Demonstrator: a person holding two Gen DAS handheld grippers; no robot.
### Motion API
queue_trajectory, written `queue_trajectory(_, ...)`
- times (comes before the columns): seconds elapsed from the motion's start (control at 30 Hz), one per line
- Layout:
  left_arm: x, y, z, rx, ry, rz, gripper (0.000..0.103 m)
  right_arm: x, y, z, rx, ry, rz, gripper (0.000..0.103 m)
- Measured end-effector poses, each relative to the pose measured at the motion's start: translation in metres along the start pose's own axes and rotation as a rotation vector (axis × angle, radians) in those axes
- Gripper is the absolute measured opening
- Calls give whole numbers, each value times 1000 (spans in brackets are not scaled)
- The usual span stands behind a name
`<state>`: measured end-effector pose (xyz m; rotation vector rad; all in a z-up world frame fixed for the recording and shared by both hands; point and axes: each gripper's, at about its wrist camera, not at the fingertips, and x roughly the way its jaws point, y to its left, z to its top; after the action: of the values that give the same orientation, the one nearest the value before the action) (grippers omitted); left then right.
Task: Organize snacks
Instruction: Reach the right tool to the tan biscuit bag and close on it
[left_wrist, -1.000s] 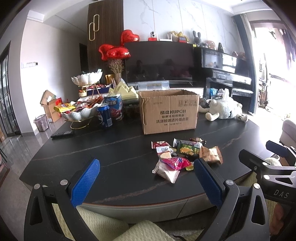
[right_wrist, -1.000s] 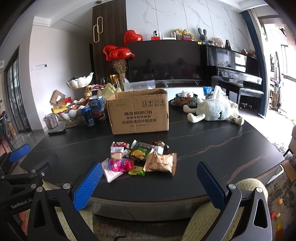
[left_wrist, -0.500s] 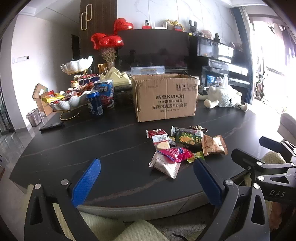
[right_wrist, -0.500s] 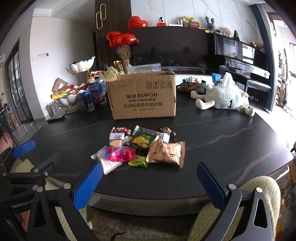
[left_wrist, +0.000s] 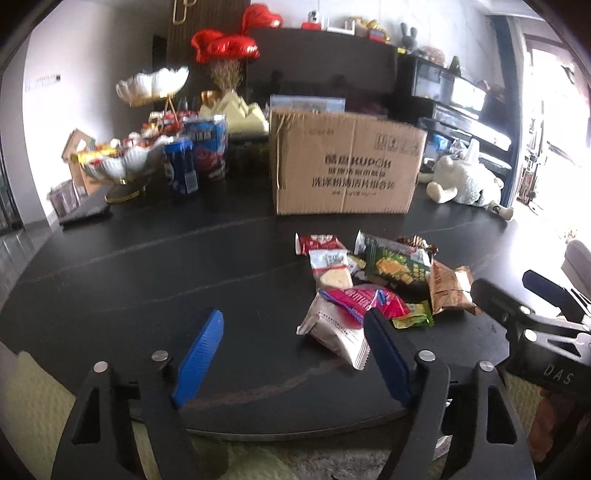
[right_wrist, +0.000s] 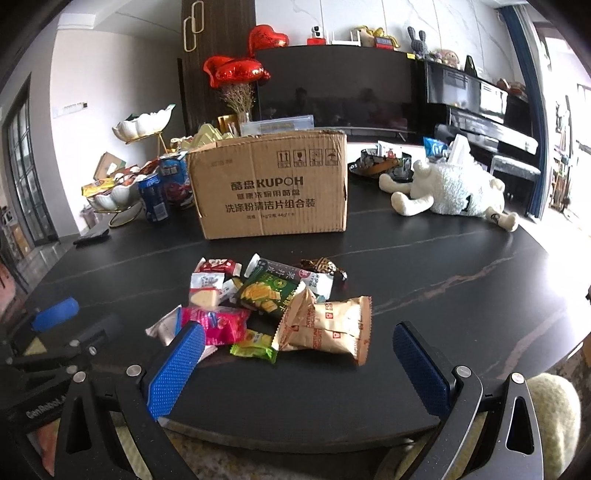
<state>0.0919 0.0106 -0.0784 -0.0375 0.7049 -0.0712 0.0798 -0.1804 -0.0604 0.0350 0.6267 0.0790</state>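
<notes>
A pile of snack packets lies on the dark table (left_wrist: 147, 280) in front of an open cardboard box (left_wrist: 343, 166), which also shows in the right wrist view (right_wrist: 273, 184). The pile holds a pink packet (left_wrist: 358, 299), a white packet (left_wrist: 334, 334), a green cracker packet (right_wrist: 269, 293) and a brown biscuit packet (right_wrist: 332, 328). My left gripper (left_wrist: 295, 354) is open and empty, low over the near table edge, its right finger next to the white packet. My right gripper (right_wrist: 299, 365) is open and empty, just short of the pile.
A tiered white snack stand (left_wrist: 125, 162), a blue can (left_wrist: 181, 166) and a blue snack bag (left_wrist: 208, 149) stand at the back left. A white plush toy (right_wrist: 450, 192) lies at the back right. A dark remote (left_wrist: 85, 214) lies at the left edge.
Both grippers have moved forward and lower toward the table; the snack pile and box now look larger and closer. Both stay open.
</notes>
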Motion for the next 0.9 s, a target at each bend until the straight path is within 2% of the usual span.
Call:
queue_trajectory(0.23, 33, 4, -4, -60, 101, -17, 61, 33, -11, 4, 52, 36, -28, 102)
queue_trajectory(0.43, 54, 4, -6, -92, 162, -52, 55, 51, -17, 1, 76, 67, -28, 102)
queue_trajectory(0.73, 67, 5, -2, -139, 181, -114, 51, 73, -22, -3, 89, 126, -30, 102)
queue_trajectory(0.9, 73, 4, 2, -149, 183, -132, 45, 82, -24, -4, 105, 149, -25, 102)
